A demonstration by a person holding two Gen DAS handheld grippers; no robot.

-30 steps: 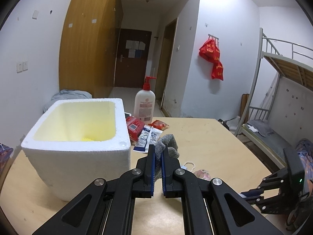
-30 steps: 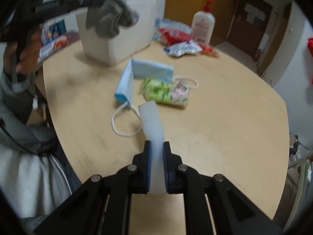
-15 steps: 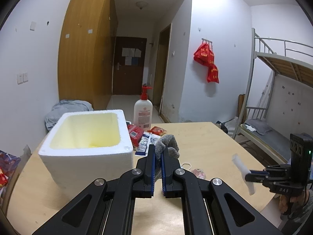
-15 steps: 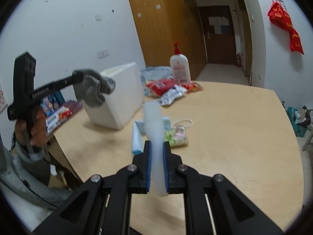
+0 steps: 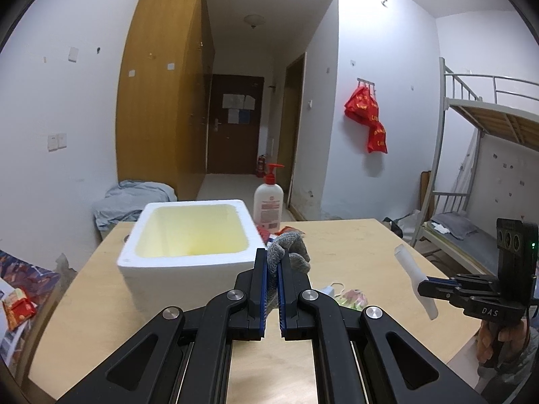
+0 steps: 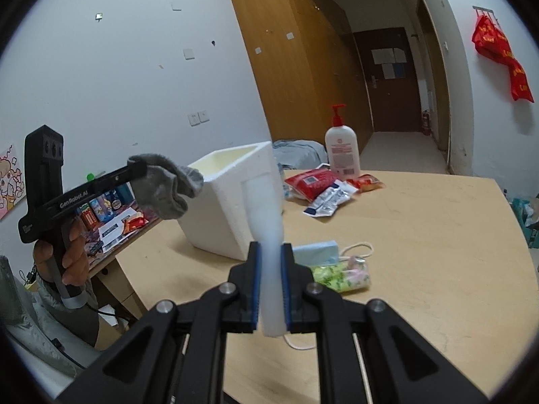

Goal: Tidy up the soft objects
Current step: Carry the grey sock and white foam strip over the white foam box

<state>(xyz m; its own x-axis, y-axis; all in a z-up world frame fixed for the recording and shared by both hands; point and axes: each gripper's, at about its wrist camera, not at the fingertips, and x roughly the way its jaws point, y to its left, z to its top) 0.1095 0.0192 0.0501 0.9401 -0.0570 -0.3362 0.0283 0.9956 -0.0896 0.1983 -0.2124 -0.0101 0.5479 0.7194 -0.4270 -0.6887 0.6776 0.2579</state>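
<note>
My left gripper (image 5: 273, 262) is shut on a grey sock (image 5: 291, 247), held in the air just right of the white foam box (image 5: 188, 232). From the right wrist view the same sock (image 6: 165, 190) hangs from the left gripper (image 6: 139, 168) beside the foam box (image 6: 232, 202). My right gripper (image 6: 269, 269) is shut on a white foam strip (image 6: 266, 215) that sticks up and forward. In the left wrist view that strip (image 5: 412, 277) and the right gripper (image 5: 424, 291) are off to the right above the table. A blue face mask (image 6: 315, 250) and a floral tissue pack (image 6: 340, 276) lie on the table.
A lotion pump bottle (image 6: 342, 149) stands at the table's far side, with red and white snack packets (image 6: 318, 187) next to it. A person's hand (image 6: 64, 252) grips the left handle. A low shelf with packets (image 6: 111, 215) sits left of the wooden table (image 6: 438, 252); a bunk bed (image 5: 471, 168) stands right.
Both grippers have risen and tilted up, so each view looks more level across the room. The left gripper moved back from the foam box; the right one lifted the foam strip off the table.
</note>
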